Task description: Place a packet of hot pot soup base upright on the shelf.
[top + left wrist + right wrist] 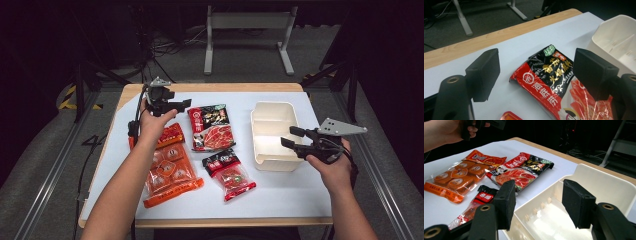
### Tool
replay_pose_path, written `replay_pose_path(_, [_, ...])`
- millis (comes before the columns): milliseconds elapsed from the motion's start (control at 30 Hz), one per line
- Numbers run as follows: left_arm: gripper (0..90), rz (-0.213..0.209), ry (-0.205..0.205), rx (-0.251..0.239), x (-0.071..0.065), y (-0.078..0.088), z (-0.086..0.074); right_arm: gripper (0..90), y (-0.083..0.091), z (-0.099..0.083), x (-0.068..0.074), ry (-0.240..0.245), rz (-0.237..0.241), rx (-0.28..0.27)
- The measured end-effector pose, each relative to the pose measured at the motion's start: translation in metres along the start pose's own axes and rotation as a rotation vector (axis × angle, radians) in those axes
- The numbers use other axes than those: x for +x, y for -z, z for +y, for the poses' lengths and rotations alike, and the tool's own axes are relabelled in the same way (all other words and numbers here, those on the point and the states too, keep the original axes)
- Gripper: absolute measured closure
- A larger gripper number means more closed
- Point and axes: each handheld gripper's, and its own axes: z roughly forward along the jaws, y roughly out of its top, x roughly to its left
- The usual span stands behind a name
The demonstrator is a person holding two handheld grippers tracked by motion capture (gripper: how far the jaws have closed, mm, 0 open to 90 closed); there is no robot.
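Left gripper (535, 72) fingers apart above the black-red pouch (554, 82); right gripper (537, 203) fingers apart over the bin (604, 182), both empty

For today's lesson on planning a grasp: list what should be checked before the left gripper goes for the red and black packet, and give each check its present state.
1. Left gripper fingers open: ok, they stand apart with nothing between them.
2. Red and black packet free to lift: ok, it lies flat on the table with nothing on top of it.
3. Left gripper lined up over the packet: not ok, it hangs beside the packet's upper left corner.
4. White bin ready to receive: ok, both compartments look empty.
5. Right gripper out of the way: cannot tell, it hangs open at the bin's right wall.
6. Neighbouring packets clear: ok, the orange packet and the small packet lie apart from it.
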Motion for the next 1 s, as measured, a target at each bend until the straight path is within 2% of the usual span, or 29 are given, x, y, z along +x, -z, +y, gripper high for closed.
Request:
replay_pose_path(67, [23.1,-0.001,0.013,-0.001,0.003,-0.004,0.0,45.0,0.001,-0.001,0.001,0.002,-0.002,0.002])
replay_pose_path(100, [25.9,-0.005,-0.003,0.004,0.004,-0.007,0.0,45.0,0.001,-0.001,0.001,0.004,-0.004,0.004])
replay_pose_path(167, [26.2,0.015,-0.012,0.022,0.006,-0.014,-0.002,44.9,0.002,-0.002,0.003,0.006,-0.005,0.007])
replay_pose_path(333, [25.8,0.007,0.028,0.037,0.009,-0.031,-0.008,44.8,0.005,-0.002,0.005,0.006,-0.008,0.003])
replay_pose_path(533, [31.8,-0.015,0.092,0.069,0.017,-0.051,-0.017,44.3,0.006,-0.003,0.005,0.004,-0.012,0.005])
replay_pose_path(733, [33.5,-0.016,0.115,0.118,0.021,-0.063,-0.023,44.1,0.007,-0.004,0.006,0.004,-0.011,0.004])
replay_pose_path(833, [33.2,-0.028,0.141,0.136,0.022,-0.068,-0.026,43.8,0.006,-0.004,0.005,0.002,-0.01,0.005])
replay_pose_path(900, [32.7,-0.064,0.191,0.158,0.024,-0.072,-0.029,43.7,0.006,-0.004,0.005,0.002,-0.009,0.005])
replay_pose_path(933, [32.7,-0.081,0.204,0.167,0.025,-0.074,-0.03,43.7,0.006,-0.004,0.005,0.003,-0.009,0.005])
replay_pose_path(1000, [33.1,-0.073,0.202,0.181,0.024,-0.078,-0.033,43.7,0.006,-0.004,0.005,0.004,-0.008,0.004])
